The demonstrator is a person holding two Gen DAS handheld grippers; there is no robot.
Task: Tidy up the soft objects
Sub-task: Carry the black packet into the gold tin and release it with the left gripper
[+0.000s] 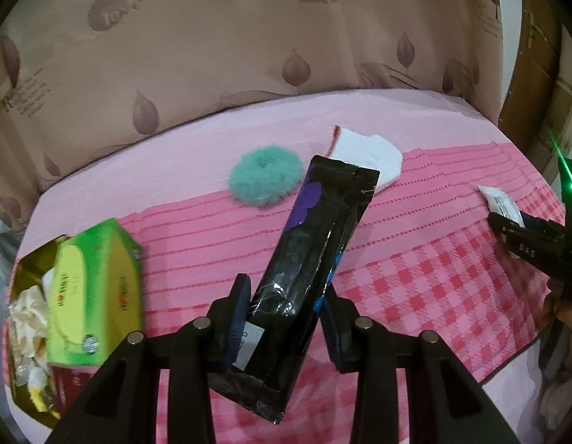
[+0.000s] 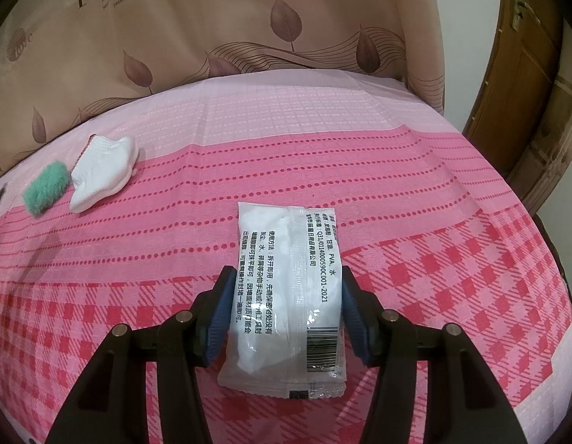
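My left gripper (image 1: pixel 286 292) is shut on a long black packet (image 1: pixel 308 259) with purple and blue print, held tilted above the pink cloth. My right gripper (image 2: pixel 286 296) is shut on a white wet-wipe packet (image 2: pixel 287 288) with black print and a barcode; it shows at the right edge of the left wrist view (image 1: pixel 502 203). A teal fluffy puff (image 1: pixel 263 175) and a white sock (image 1: pixel 367 155) lie side by side at the far side of the table; both show at the left of the right wrist view, the puff (image 2: pixel 45 188) and the sock (image 2: pixel 101 174).
A gold box (image 1: pixel 27 270) at the left holds a green tissue pack (image 1: pixel 97 296) and cream soft items (image 1: pixel 27 314). The table wears a pink checked cloth (image 2: pixel 433 259). A brown leaf-print curtain (image 1: pixel 212 55) hangs behind. A wooden door (image 2: pixel 522 92) stands at the right.
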